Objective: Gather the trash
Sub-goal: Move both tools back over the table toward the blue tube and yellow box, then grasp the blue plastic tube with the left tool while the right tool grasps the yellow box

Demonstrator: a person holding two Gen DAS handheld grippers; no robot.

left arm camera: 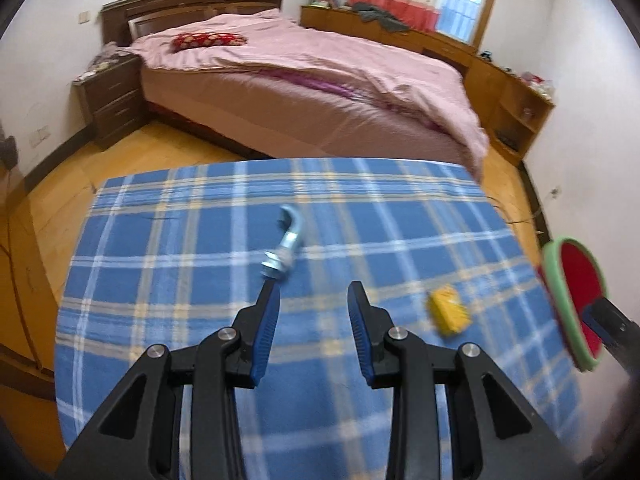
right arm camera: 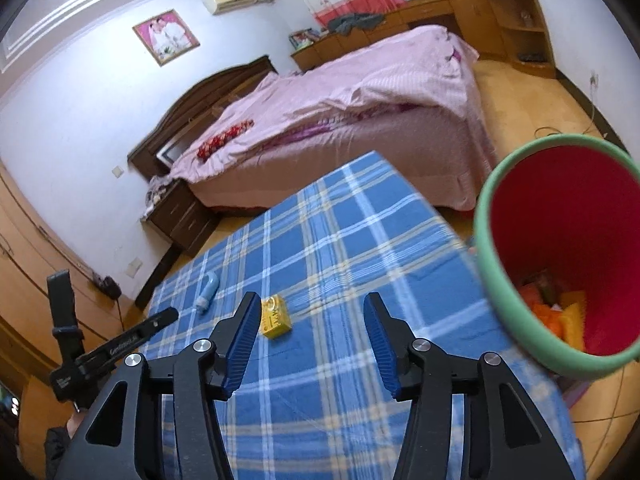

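Two bits of trash lie on our bench, which wears a blue plaid cloth: a light-blue curved bottle w/ a silvery neck, lying on its side, and a small yellow box to its right, apart from it. Our left claw hovers over the cloth w/ jaws spread and nothing btwn them; in the left wrist view its left fingertip sits just below the bottle's neck end, but we can't tell if it touches. Our right claw is also spread, pads bare, nothing btwn them; no earlier view to compare. In the right wrist view the yellow box shows just beyond its left finger, the bottle further left, and the left claw's black body low at the left edge. Red bin w/ a green rim stands off the bench's right side, tilted toward us in that view, w/ orange and yellow wrappers at its bottom. Behind the bench: bed w/ pink cover, dark headboard, nightstand, wood floor.
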